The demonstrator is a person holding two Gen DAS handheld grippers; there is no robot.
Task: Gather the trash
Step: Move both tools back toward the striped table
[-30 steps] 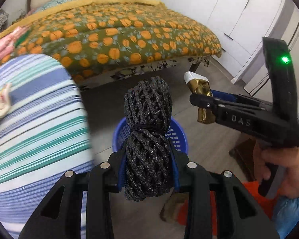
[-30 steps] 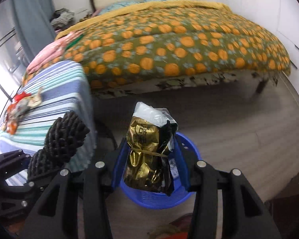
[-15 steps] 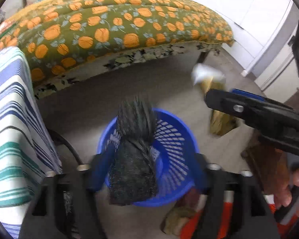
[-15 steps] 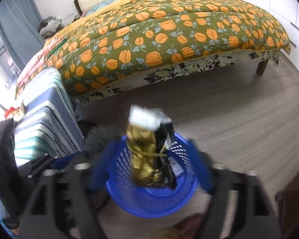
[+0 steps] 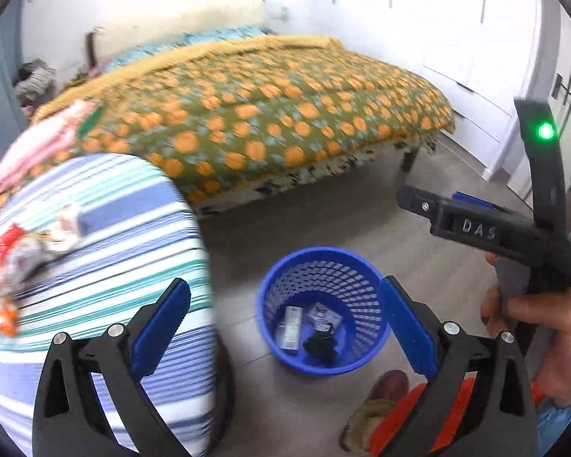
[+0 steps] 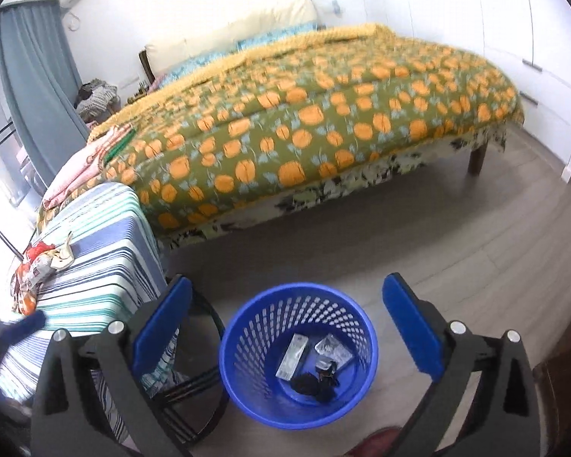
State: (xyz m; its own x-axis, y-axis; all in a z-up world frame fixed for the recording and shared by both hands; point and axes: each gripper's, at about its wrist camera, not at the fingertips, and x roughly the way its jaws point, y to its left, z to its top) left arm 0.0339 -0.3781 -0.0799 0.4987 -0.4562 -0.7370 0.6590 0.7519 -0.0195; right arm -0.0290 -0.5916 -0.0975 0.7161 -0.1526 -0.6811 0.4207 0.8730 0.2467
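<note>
A blue mesh basket [image 5: 323, 257] [image 6: 247, 388] stands on the grey floor below both grippers. In it lie a black foam net [image 5: 319, 344] [image 6: 312, 382] and a few flat packets [image 5: 291, 325] [image 6: 294, 354]. My left gripper [image 5: 283, 285] hangs above the basket, its jaws opening wide with nothing between them. My right gripper [image 6: 287, 282] is also over the basket, jaws opening and empty. One of its black fingers [image 5: 418, 202] shows at the right of the left wrist view. More red and orange wrappers [image 5: 3, 266] [image 6: 34, 266] lie on the striped table.
A small table under a striped cloth [image 5: 133, 236] [image 6: 106, 251] stands left of the basket. A bed with an orange-patterned quilt [image 6: 323, 114] fills the back, with white wardrobes [image 5: 456, 38] on the right. A person's hand [image 5: 552, 335] holds the right gripper; a shoe [image 5: 390, 382] lies near the basket.
Both grippers opened and let go: the black foam net and the gold packet dropped into the blue basket. Both views lifted and tilted up from the basket.
</note>
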